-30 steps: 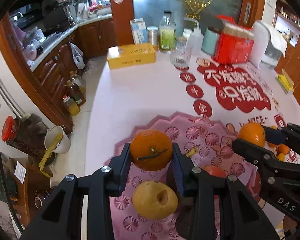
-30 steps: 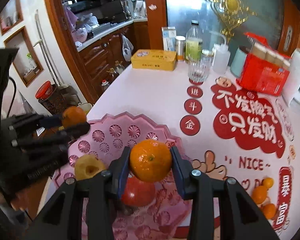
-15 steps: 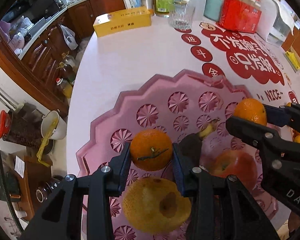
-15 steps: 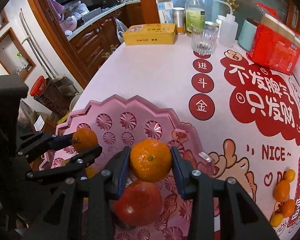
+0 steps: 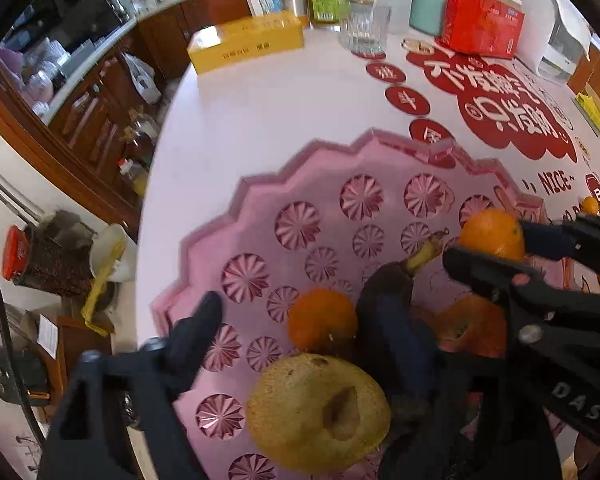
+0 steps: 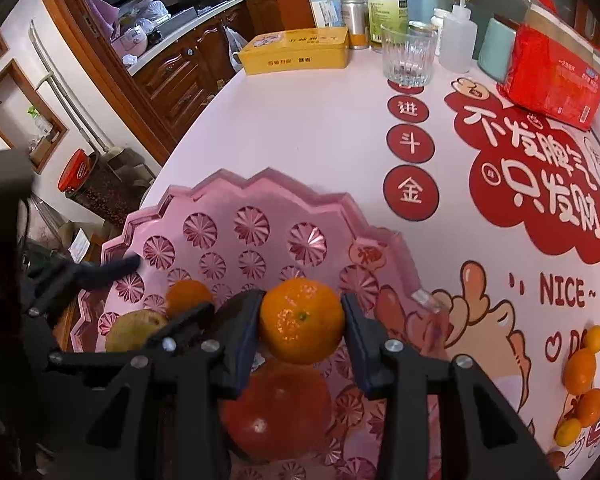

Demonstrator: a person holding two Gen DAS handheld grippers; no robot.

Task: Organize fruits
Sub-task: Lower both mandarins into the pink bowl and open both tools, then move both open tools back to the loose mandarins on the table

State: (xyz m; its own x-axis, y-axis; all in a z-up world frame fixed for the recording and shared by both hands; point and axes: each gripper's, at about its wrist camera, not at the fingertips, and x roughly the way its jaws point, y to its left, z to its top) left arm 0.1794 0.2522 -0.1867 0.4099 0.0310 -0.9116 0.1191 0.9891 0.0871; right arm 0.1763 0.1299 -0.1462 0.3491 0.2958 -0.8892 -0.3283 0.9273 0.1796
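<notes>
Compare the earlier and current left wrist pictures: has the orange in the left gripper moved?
Yes. The left gripper has just been opening, and the orange has dropped out of its grip onto the pink tray, beside the pear.

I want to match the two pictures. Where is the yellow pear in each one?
Left wrist view: pear fills the bottom centre, on the pink tray.
Right wrist view: pear peeks out lower left, behind the left gripper.
Shared landmark: yellow box.
</notes>
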